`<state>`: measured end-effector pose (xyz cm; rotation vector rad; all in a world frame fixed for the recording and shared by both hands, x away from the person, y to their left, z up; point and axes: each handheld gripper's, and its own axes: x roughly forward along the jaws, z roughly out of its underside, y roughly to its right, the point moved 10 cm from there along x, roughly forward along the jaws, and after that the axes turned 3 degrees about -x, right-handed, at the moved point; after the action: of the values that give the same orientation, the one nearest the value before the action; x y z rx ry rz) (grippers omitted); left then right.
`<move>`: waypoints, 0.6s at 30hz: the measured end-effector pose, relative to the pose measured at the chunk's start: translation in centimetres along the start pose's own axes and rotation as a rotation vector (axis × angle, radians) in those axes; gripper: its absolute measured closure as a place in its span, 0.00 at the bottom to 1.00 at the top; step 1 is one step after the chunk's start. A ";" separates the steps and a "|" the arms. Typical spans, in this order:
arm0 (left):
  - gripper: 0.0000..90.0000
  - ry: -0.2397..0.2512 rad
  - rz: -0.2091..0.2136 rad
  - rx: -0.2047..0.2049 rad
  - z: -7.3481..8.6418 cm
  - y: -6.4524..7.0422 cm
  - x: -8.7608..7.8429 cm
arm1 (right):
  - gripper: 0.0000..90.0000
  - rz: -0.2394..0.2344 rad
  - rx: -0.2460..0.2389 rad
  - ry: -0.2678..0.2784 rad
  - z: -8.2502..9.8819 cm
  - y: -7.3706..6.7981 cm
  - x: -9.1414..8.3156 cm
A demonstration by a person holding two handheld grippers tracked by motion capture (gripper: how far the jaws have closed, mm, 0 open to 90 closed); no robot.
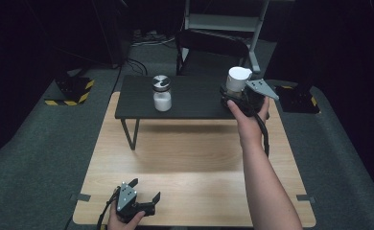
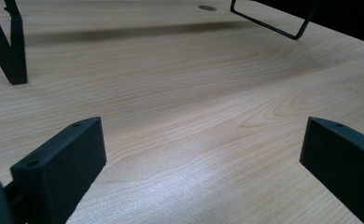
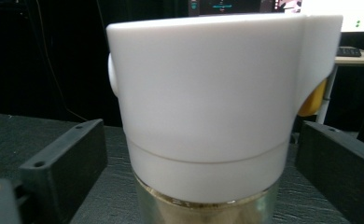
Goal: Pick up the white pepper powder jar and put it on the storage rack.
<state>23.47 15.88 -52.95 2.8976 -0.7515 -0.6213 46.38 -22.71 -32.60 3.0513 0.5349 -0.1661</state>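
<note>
Counter (image 1: 190,167): A pale wood-grain counter filled the middle of the high view, with dark grey floor around it.
Black shelf (image 1: 190,98): A low black shelf on thin metal legs stood across the far part of the counter, and two jars stood on it, well apart.
Chair (image 1: 209,48): A dark chair stood on the floor just behind the shelf.
Right arm: The person's forearm reached from the bottom edge of the high view up to the shelf's right end.
Right tool (image 1: 233,93): Held level at the right end of the shelf, its jaws stood wide on either side of the white-lidded jar. In the right gripper view a gap showed between each jaw and the jar, so nothing was gripped.
Left tool (image 1: 144,191): Held in the left hand low at the counter's near edge, its jaws were spread wide with bare wood between them.
White-lidded jar (image 3: 208,126): It stood upright on the shelf's right end, between the right tool's parted jaws. A tall white lid with a spout-like lip topped a clear glass body, and a yellow part peeked out at the lid's side.
Silver-lidded jar (image 1: 162,93): It stood upright on the shelf left of centre, a clear jar of white contents under a silver and black lid.
</note>
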 end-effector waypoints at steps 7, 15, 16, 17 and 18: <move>0.01 -0.002 0.001 0.003 0.0 0.0 0.0 | 0.00 -0.018 -0.006 0.008 0.0 -0.2 -0.1; 0.01 -0.006 0.001 0.007 0.0 0.0 0.0 | 0.00 -0.019 -0.005 0.014 -0.1 -0.1 -0.3; 0.01 -0.006 0.001 0.007 0.0 0.0 0.0 | 0.00 -0.018 -0.006 0.013 -0.1 -0.1 -0.4; 0.01 -0.006 0.001 0.007 0.0 0.0 0.0 | 0.00 -0.016 -0.007 0.013 -0.1 -0.1 -0.4; 0.01 -0.004 0.001 0.004 0.0 0.0 0.0 | 0.00 -0.016 -0.007 0.013 0.0 -0.1 -0.4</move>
<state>23.49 15.85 -52.94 2.9008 -0.7558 -0.6257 45.99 -22.76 -32.52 3.0440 0.5595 -0.1454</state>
